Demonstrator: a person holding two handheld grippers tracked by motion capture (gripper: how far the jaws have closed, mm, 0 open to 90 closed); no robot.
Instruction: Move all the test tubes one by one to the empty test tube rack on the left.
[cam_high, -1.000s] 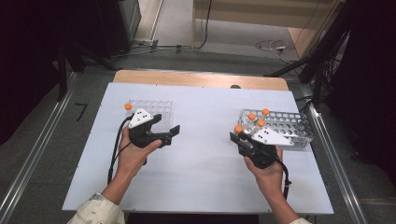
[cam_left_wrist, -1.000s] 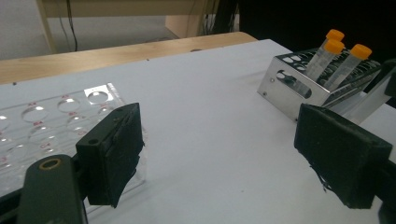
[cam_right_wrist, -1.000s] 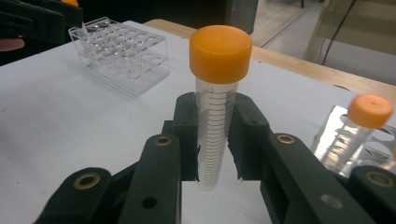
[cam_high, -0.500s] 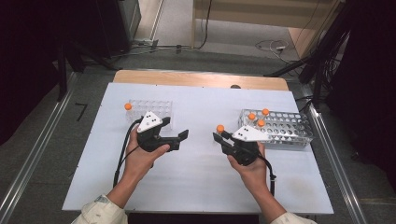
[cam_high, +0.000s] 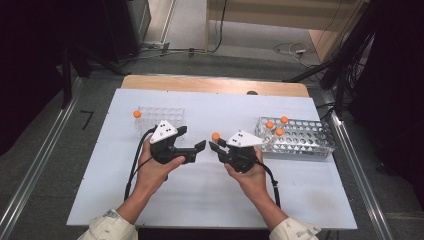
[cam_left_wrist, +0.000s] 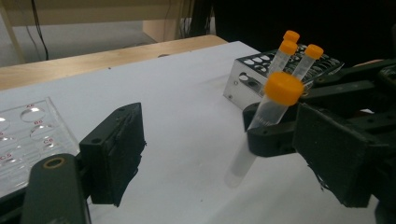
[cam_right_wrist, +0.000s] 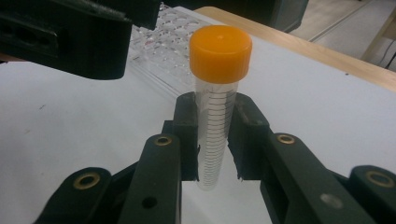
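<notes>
A clear tube with an orange cap (cam_right_wrist: 215, 126) stands upright between the jaws of my right gripper (cam_right_wrist: 215, 112), which is shut on it. In the high view the right gripper (cam_high: 216, 144) holds the tube (cam_high: 215, 136) over the middle of the white table (cam_high: 215, 200). My left gripper (cam_high: 192, 139) faces it, open, a short way to the left. In the left gripper view the tube (cam_left_wrist: 261, 123) hangs tilted between my left gripper's (cam_left_wrist: 224, 156) wide-apart jaws, touching neither.
A clear rack (cam_high: 162, 116) at the left holds one orange-capped tube (cam_high: 136, 114). A second rack (cam_high: 300, 142) at the right holds three capped tubes (cam_high: 276, 125). A wooden strip (cam_high: 215, 85) runs along the table's far edge.
My right gripper has carried a tube leftward from the right rack to the table's middle. My left gripper has moved right to meet it.
</notes>
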